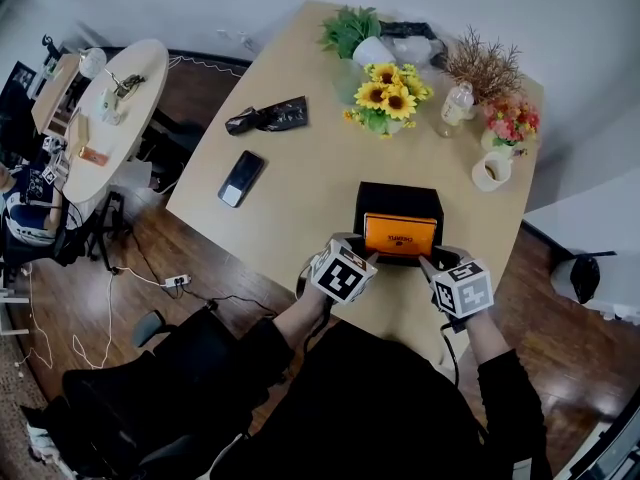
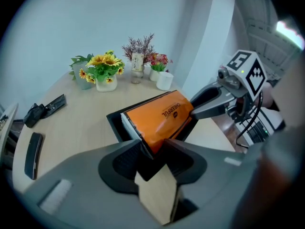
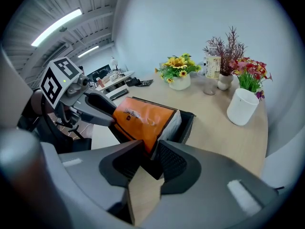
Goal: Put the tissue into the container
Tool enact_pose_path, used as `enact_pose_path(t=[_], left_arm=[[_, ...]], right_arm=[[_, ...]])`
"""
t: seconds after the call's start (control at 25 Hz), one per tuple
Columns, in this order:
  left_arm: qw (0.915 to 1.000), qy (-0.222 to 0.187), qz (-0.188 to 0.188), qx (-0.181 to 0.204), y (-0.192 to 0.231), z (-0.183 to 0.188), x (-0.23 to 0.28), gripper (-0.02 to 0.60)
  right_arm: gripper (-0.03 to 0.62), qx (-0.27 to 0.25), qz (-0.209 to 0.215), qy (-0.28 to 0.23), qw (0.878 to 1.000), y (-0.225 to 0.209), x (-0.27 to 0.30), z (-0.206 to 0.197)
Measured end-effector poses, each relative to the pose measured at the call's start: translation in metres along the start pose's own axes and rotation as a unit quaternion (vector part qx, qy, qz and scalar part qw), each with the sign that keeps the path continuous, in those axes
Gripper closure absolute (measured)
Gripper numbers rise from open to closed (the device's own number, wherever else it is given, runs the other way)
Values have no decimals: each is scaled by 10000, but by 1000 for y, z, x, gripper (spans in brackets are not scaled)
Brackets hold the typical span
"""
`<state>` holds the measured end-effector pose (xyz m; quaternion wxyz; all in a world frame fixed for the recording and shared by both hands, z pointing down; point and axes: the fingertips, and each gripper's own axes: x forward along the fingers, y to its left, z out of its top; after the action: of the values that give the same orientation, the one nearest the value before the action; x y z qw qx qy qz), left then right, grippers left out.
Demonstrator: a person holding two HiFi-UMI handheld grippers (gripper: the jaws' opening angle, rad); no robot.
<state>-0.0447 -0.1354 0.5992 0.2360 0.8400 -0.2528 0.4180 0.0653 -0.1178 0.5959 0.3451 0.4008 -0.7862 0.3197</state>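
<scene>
A round side table is sitting off to the far left, apart from the big wooden table. On the big table a dark phone is lying flat, with a crumpled dark packet beyond it, both well apart from the work. The left gripper is pinching the near left corner of the orange tissue pack, its jaws pressed tight on it. The pack is tilting over the black container, its far end dipping inside and its near edge raised above the rim. The right gripper is clamping the pack's near right corner. Behind the container, a leafy green plant and sunflowers are standing along the far edge, then a clear bottle, a dried twig bunch, a white cup nearest the container's right rear, and pink flowers.
</scene>
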Motion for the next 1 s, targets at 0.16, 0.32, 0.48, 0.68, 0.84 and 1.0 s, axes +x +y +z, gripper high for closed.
enact_pose_path(t=[0.16, 0.32, 0.48, 0.68, 0.84, 1.0], left_arm=[[9993, 287, 144, 180, 1, -2, 4, 446], [9990, 291, 298, 174, 0, 1, 2, 446], [9978, 346, 513, 243, 3, -1, 1, 442], [9978, 248, 561, 238, 3, -3, -1, 440], [9980, 85, 563, 274, 0, -4, -5, 439], [9977, -229, 606, 179, -1, 2, -11, 440]], right_arm=[[488, -128, -47, 262, 9996, 0, 2, -2], [485, -231, -154, 524, 9982, 0, 4, -4], [480, -405, -222, 1033, 9936, 2, 6, -7], [471, -433, -167, 1030, 9936, 4, 5, -6], [474, -422, -237, 909, 9947, 3, 3, -6], [474, -386, -348, 522, 9973, -3, -5, 0]])
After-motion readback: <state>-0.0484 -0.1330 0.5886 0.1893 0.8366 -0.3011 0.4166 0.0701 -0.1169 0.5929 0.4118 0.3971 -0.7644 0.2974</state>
